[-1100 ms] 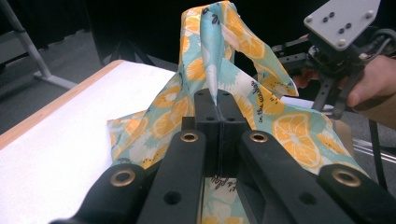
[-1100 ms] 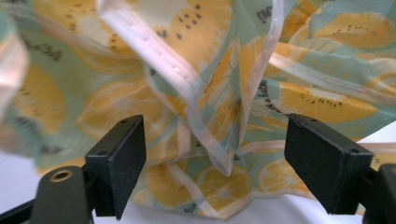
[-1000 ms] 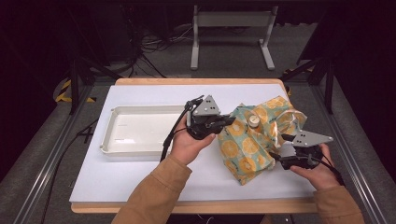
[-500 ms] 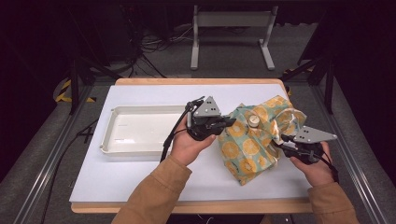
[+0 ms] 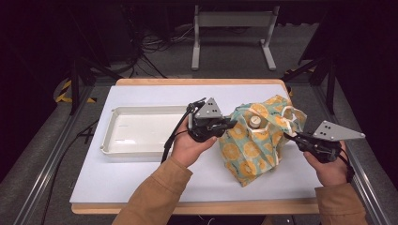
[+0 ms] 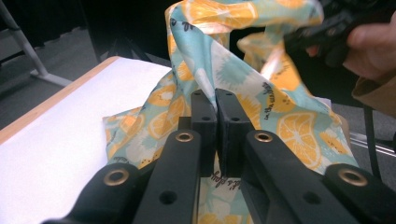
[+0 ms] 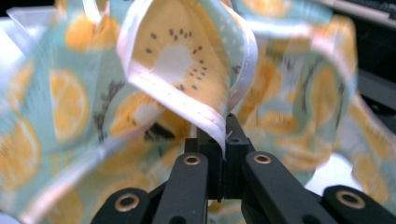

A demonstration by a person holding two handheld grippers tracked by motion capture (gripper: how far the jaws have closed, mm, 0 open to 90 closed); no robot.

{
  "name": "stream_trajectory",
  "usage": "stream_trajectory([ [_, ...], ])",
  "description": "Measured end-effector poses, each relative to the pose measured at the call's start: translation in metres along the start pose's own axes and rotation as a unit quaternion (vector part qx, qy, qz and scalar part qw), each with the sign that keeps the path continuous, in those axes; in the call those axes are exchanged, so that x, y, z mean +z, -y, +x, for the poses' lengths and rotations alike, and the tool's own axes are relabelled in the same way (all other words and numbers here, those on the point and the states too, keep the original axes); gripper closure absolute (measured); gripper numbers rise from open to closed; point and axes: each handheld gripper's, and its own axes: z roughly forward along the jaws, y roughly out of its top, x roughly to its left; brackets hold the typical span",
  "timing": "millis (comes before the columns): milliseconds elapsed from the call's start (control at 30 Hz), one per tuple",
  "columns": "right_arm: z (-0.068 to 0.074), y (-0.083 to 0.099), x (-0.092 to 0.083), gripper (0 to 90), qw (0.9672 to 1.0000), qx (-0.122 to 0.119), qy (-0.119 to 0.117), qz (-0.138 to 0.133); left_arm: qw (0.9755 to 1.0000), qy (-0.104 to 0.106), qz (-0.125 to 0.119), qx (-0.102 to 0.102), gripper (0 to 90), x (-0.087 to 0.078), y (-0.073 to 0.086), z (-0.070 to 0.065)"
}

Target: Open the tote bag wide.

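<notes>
From the high view I see the fruit-print bag (image 5: 256, 143) lying on the white table (image 5: 141, 185), right of the white tray (image 5: 141, 131), with a bottle cap (image 5: 255, 122) showing in its mouth; my left gripper (image 5: 230, 123) pinches the bag's left rim; my right gripper (image 5: 290, 137) grips the right edge, having just closed.

In the left gripper view my jaws sit nearly together with bag cloth (image 6: 205, 70) caught between the pads.

In the right gripper view my jaws have clamped on the bag's white-bound hem (image 7: 187, 105), which stands up between them; the cloth behind is blurred.
</notes>
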Motion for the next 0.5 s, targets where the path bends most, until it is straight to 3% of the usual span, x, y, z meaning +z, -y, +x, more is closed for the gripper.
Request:
stream_trajectory([
  [300,0.007,-0.033,-0.005,89.6,0.9993,-0.018,0.000,-0.034,1.0000,0.007,0.000,-0.001,77.3,0.002,0.002,-0.003],
  [500,0.012,-0.051,0.004,89.6,0.9983,-0.020,-0.006,-0.055,0.9998,0.009,0.004,0.016,67.8,0.004,0.001,-0.009],
])
